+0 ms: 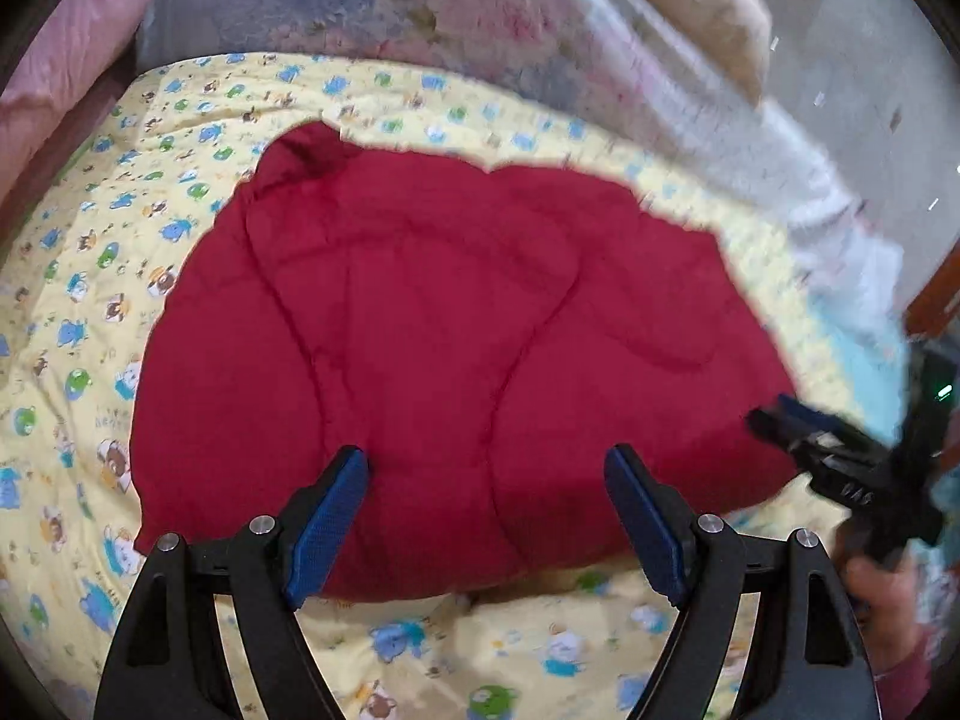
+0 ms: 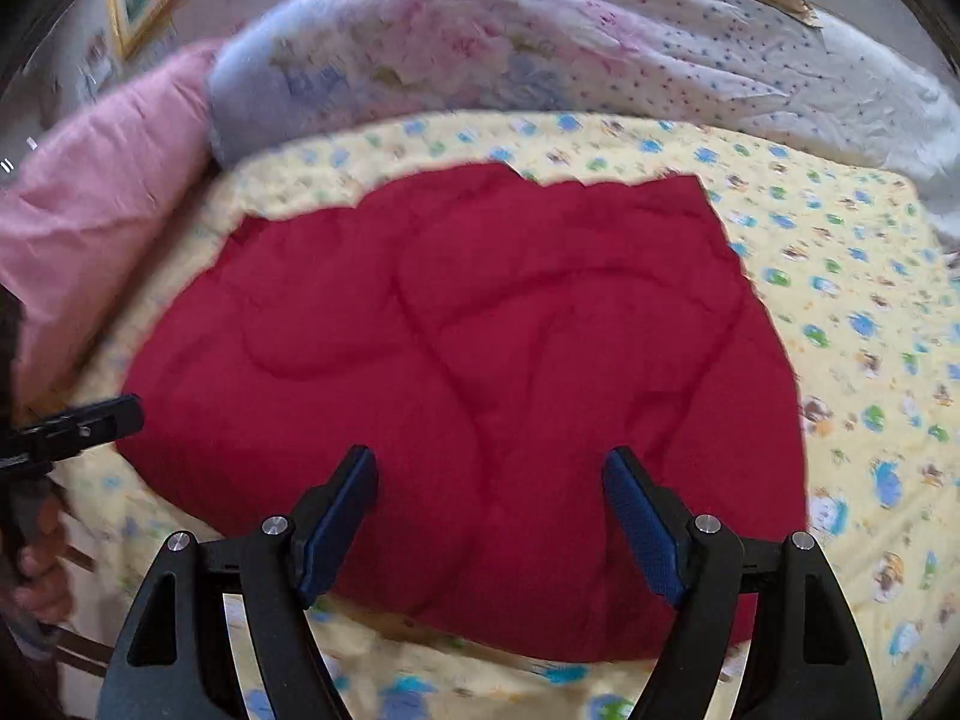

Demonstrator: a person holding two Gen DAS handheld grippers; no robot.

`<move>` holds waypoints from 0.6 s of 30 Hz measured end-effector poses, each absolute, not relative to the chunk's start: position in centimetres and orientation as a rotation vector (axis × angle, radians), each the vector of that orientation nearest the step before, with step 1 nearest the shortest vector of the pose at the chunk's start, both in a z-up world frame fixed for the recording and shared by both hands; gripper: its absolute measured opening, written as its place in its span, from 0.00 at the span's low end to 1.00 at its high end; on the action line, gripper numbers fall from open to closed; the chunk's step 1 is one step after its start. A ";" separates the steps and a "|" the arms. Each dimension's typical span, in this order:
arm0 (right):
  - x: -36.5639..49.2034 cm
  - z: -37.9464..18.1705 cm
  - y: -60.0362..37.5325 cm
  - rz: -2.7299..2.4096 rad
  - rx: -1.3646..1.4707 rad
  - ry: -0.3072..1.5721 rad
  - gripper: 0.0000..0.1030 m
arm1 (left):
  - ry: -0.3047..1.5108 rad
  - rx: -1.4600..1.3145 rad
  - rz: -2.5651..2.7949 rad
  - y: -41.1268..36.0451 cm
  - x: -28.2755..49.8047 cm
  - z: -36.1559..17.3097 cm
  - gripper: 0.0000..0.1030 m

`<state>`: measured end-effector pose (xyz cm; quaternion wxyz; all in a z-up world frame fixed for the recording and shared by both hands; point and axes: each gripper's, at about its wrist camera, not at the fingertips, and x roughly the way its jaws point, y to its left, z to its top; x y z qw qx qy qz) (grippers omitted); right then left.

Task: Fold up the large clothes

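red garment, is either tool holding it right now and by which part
Nothing is held. The left tool and right tool both hang open above the red garment, which lies on the yellow bedspread.

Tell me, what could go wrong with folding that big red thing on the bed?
1. The red garment is puffy and creased, so a fold may spring open.
2. Both grippers, left and right, are open and hold nothing; a shallow pinch could grab one layer only.
3. The fingers might catch the yellow blanket underneath too.
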<state>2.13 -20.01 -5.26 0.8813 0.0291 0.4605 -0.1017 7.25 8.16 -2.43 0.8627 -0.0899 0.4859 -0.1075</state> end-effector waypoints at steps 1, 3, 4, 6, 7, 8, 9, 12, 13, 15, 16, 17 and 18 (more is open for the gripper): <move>2.2 -5.8 -20.4 -0.241 0.052 0.976 0.80 | 1.025 -0.159 -0.212 7.7 7.4 -2.6 0.79; 1.8 -6.4 -21.6 -0.254 0.111 0.975 0.83 | 1.021 -0.096 -0.183 6.7 7.7 -3.1 0.81; 1.6 -6.7 -22.3 -0.275 0.130 0.970 0.83 | 1.028 -0.091 -0.177 6.5 7.9 -3.3 0.82; 1.4 -7.1 -23.1 -0.291 0.148 0.975 0.83 | 1.036 -0.087 -0.165 6.3 8.5 -3.7 0.86; 1.3 -7.2 -23.3 -0.293 0.161 0.974 0.83 | 1.037 -0.079 -0.160 6.1 8.7 -3.9 0.87; 1.2 -7.2 -23.1 -0.297 0.159 0.973 0.83 | 1.040 -0.069 -0.157 5.9 8.8 -4.0 0.89; 1.1 -7.2 -22.9 -0.304 0.147 0.975 0.83 | 1.042 -0.061 -0.154 5.8 9.1 -4.3 0.91; 1.1 -7.3 -22.5 -0.318 0.138 0.984 0.83 | 1.047 -0.045 -0.148 5.5 9.4 -4.8 0.92; 1.1 -7.4 -22.4 -0.321 0.142 0.987 0.83 | 1.048 -0.043 -0.147 5.2 9.4 -4.9 0.92; 0.9 -7.5 -22.5 -0.322 0.152 0.987 0.83 | 1.053 -0.042 -0.150 5.2 9.8 -4.9 0.93; 0.9 -7.6 -22.6 -0.322 0.155 0.986 0.83 | 1.055 -0.041 -0.151 5.2 10.0 -5.0 0.93; 0.9 -7.6 -22.6 -0.323 0.157 0.984 0.83 | 1.056 -0.040 -0.150 5.0 10.0 -5.1 0.93; 0.8 -7.7 -22.5 -0.325 0.158 0.983 0.83 | 1.058 -0.038 -0.147 4.9 10.1 -5.1 0.93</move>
